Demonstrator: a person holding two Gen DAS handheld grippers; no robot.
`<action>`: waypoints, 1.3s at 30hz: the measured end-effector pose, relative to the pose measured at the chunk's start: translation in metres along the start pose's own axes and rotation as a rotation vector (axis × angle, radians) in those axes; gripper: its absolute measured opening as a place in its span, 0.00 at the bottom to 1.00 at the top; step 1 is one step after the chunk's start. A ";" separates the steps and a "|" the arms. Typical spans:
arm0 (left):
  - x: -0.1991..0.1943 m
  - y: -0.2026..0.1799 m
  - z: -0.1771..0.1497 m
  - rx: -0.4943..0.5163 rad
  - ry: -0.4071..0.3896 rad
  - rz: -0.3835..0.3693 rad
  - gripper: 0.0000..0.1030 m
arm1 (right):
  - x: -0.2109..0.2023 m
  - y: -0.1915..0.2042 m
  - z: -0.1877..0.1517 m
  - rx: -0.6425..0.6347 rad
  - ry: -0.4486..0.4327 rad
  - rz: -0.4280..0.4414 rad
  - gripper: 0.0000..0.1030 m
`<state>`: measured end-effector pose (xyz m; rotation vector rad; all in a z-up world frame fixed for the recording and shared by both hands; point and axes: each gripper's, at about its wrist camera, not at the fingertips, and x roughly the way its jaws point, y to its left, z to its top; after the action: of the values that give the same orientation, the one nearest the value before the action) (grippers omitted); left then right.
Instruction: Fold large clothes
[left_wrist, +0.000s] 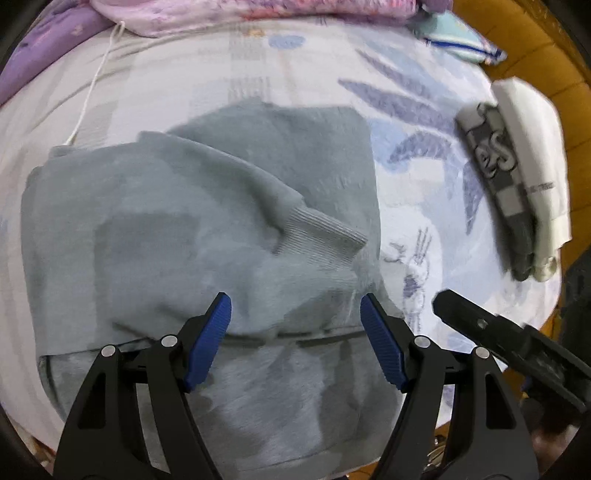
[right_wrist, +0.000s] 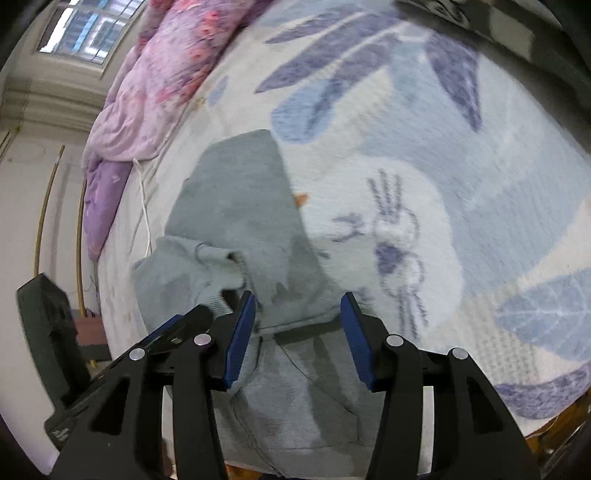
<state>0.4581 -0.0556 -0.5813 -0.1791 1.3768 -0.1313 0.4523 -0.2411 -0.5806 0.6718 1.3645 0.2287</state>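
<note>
grey sweatshirt (left_wrist: 192, 236) partly folded on the bed (left_wrist: 424, 221), ribbed cuff (left_wrist: 321, 236) lying on top toward 2 o'clock. left hand-held gripper (left_wrist: 295, 339) over its near hem, pads apart, empty. right hand-held gripper (right_wrist: 297, 332) likewise apart above the cloth, nothing clamped. folded clothes stack (left_wrist: 517, 177) at 3 o'clock. pink quilt (right_wrist: 155, 85) at 12 o'clock.

both wrist views look steeply down, close – sharing the grey sweatshirt (left_wrist: 192, 229) (right_wrist: 240, 206) on the bed
</note>
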 end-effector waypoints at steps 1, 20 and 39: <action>0.005 -0.004 0.000 0.007 0.014 0.005 0.74 | 0.000 -0.004 0.000 0.006 0.008 0.005 0.46; -0.074 0.184 -0.005 -0.424 -0.165 -0.102 0.07 | 0.009 0.038 0.010 -0.088 0.035 0.056 0.51; -0.056 0.372 -0.059 -0.790 -0.098 0.073 0.21 | 0.067 0.130 0.035 -0.310 0.037 -0.050 0.52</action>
<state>0.3855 0.3169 -0.6134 -0.7795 1.2747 0.4871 0.5293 -0.1134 -0.5611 0.3762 1.3434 0.4048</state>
